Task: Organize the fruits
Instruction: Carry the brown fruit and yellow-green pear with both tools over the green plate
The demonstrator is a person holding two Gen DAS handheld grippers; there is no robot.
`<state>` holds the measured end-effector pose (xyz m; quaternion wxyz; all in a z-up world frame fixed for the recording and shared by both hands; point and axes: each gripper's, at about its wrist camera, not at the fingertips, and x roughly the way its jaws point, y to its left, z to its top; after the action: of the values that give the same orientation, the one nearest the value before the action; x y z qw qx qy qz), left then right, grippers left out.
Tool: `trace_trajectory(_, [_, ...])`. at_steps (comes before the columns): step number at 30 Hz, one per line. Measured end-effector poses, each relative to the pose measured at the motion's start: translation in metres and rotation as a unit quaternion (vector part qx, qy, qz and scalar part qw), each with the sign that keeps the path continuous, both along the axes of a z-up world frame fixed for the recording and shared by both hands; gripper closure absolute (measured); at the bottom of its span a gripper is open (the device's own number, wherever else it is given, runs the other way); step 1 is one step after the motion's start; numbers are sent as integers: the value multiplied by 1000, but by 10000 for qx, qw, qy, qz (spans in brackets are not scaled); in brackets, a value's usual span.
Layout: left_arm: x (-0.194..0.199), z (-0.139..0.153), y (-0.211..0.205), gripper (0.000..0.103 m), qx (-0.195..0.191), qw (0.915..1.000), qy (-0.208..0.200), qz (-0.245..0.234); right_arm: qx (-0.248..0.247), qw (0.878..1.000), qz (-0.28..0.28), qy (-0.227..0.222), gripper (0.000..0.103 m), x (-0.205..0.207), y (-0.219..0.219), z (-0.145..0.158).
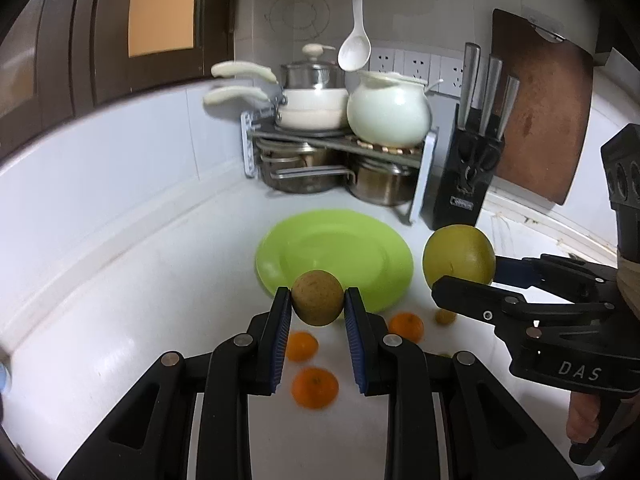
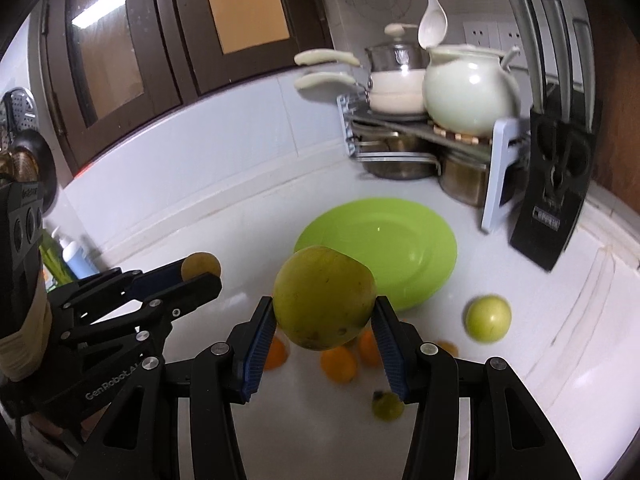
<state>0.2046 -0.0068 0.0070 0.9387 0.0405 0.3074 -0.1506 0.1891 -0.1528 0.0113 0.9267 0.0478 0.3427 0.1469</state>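
1. The left gripper grips a small brownish-green fruit between its blue pads, held above the counter in front of the near rim of the green plate.
2. The right gripper clamps a large yellow-green fruit between its pads, also lifted off the counter and hanging before the plate's near edge; in the left wrist view it sits just to the right of the plate.
3. The two grippers are side by side and near each other, with the plate ahead of both and nothing on it.
4. Below the held fruits, several oranges lie loose on the white counter, close together near the plate's front rim.
5. A small green fruit rests on the counter to the right of the plate, apart from it, and a smaller dark-green one lies nearer, beside the right gripper's right finger.
6. Open counter runs left of the plate up to the white tiled wall.
7. Behind the plate, a corner rack holds pots and a white ceramic pot; a black knife block stands to its right, close to the plate's far right edge.
8. A white ladle hangs above the rack, and a brown cutting board leans against the wall behind the knife block.
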Motion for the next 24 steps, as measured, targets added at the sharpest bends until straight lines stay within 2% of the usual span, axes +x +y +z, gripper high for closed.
trace_trajectory(16, [65, 20, -31, 76, 138, 9996, -226, 74, -292, 9989, 66, -373, 53, 61, -18, 25])
trace_trajectory(24, [112, 11, -40, 76, 268, 9996, -94, 84, -338, 9989, -52, -326, 53, 101, -28, 23])
